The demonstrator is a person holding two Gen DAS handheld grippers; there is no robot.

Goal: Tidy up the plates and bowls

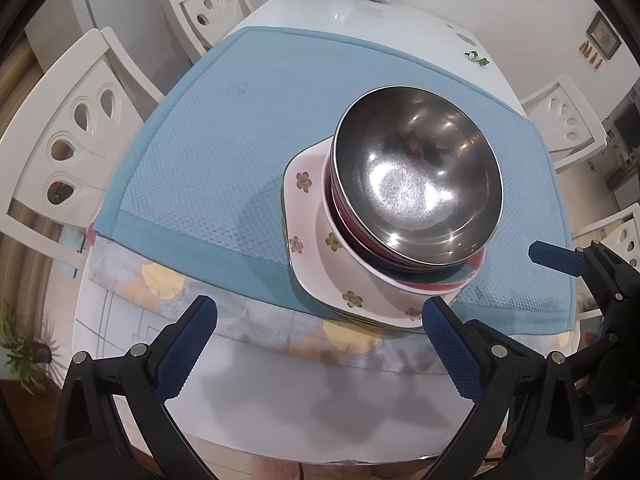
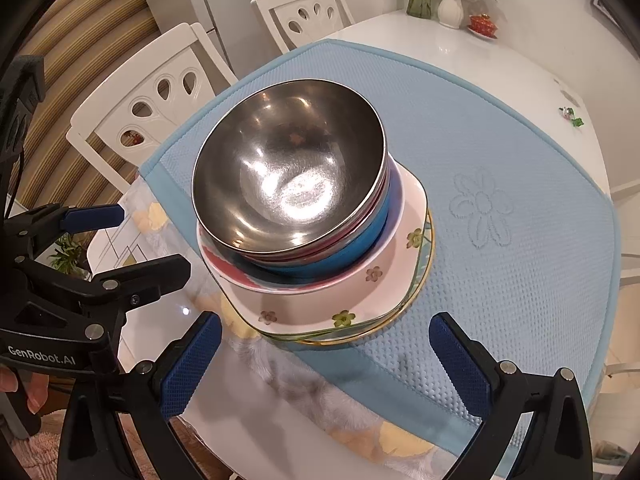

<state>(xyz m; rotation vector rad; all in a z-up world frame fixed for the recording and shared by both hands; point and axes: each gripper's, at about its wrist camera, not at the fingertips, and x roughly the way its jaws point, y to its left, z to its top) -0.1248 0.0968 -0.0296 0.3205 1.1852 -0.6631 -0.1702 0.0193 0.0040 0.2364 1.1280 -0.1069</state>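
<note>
Several nested bowls, a slick steel bowl [image 1: 416, 184] uppermost, sit on fragile floral plates [image 1: 320, 264]; heavy, top-heavy stack. Both tools, left tool [image 1: 320, 344] and right tool [image 2: 325, 364], gape empty; grip the plate rim.

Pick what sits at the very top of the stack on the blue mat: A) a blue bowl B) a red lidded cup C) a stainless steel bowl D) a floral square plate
C: the stainless steel bowl is nested uppermost, with the blue bowl under it and the floral square plate below, all on the blue mat.
</note>
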